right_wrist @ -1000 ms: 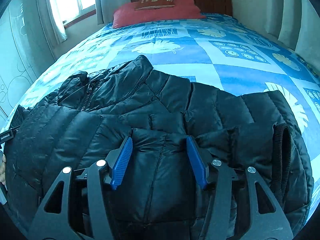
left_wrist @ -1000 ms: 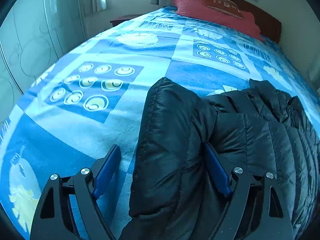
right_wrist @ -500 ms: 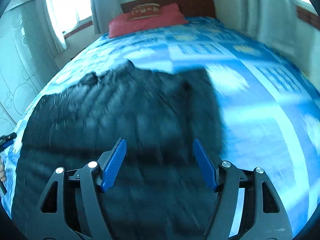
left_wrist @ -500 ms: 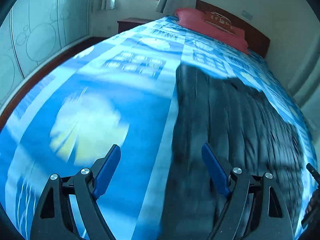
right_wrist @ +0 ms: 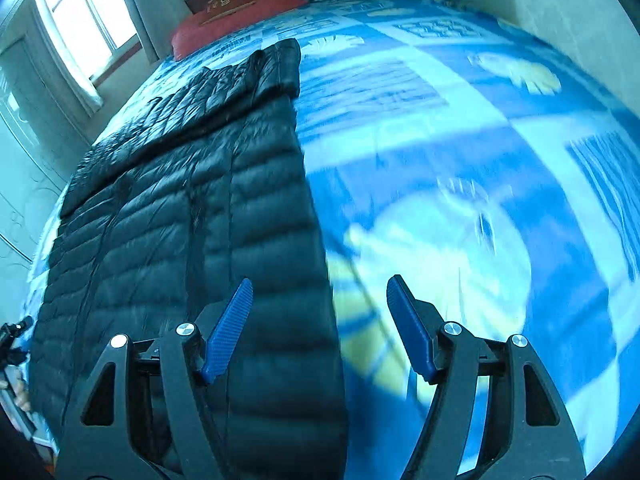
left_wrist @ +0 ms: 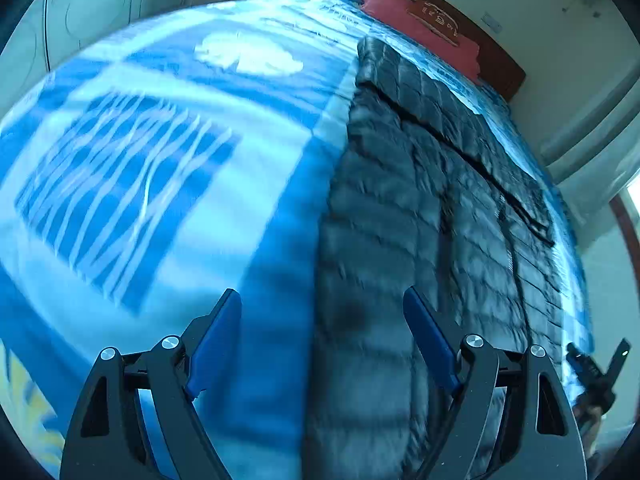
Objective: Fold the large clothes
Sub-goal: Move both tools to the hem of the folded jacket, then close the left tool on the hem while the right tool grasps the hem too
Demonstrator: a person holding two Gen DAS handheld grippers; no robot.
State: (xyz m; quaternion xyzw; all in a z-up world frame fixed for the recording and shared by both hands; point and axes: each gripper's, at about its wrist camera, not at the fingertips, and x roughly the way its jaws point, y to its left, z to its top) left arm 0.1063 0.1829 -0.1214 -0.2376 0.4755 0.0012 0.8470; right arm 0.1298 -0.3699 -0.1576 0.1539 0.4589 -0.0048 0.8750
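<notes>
Padding gives the black quilted jacket (right_wrist: 188, 208) its character: judged from the puffy stitched channels and the sheen of the shell, it should be light for its bulk, soft and springy, and somewhat slick, so a shallow pinch would likely slide off and a fold would tend to puff back open. It lies spread lengthwise on the blue patterned bed (right_wrist: 460, 152), collar end toward the red pillow (right_wrist: 236, 12) at the headboard, with a sleeve or front panel laid across its upper part. Both tongs stand wide and hold nothing. The left tongs (left_wrist: 322, 344) hover over the jacket's left long edge, one blue pad above the bedspread and the other above the quilting; the right tongs (right_wrist: 320, 330) straddle the right long edge the same way. A good hold, in my judgement, would be a deep bite over a hem or side seam, where several layers and stitching give the pads something firm, and not on the smooth middle of a panel. Taking both near corners together should keep the soft body from sagging or twisting as it is lifted over.
</notes>
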